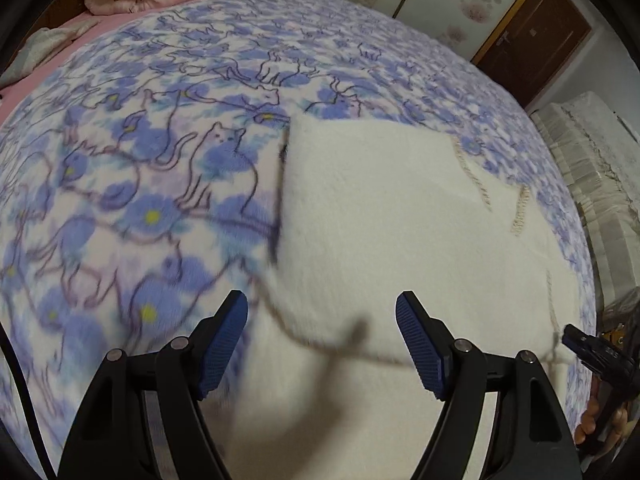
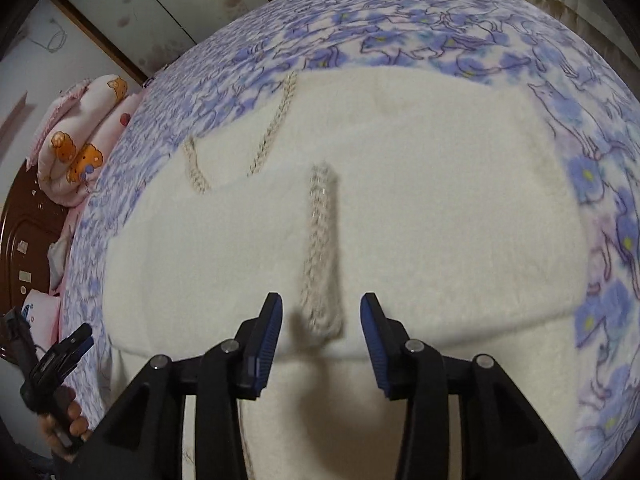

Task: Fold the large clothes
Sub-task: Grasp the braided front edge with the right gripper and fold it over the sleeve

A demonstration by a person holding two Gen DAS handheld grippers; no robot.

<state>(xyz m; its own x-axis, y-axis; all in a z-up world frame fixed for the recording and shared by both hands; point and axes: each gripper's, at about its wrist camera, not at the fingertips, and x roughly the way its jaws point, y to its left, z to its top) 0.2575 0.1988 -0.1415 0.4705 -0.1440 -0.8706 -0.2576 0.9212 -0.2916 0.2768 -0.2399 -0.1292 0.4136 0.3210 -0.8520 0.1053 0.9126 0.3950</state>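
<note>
Left wrist view: left tool [image 1: 322,322] spread wide, nothing between its blue pads, hovering over the near edge of the white fleece garment [image 1: 380,208]. Right tool [image 2: 321,320] stands part open, gripping nothing, a knitted trim strip [image 2: 322,248] running toward twelve o'clock from its gap. Garment lies flat on the blue cat-print blanket [image 1: 120,184] covering the bed; rolled pink quilt [image 2: 76,148] at ten o'clock.

Blue floral cat-print blanket [image 1: 160,184] across the bed; rolled pink cartoon quilt [image 2: 76,148] by a brown wooden headboard [image 2: 24,232]
</note>
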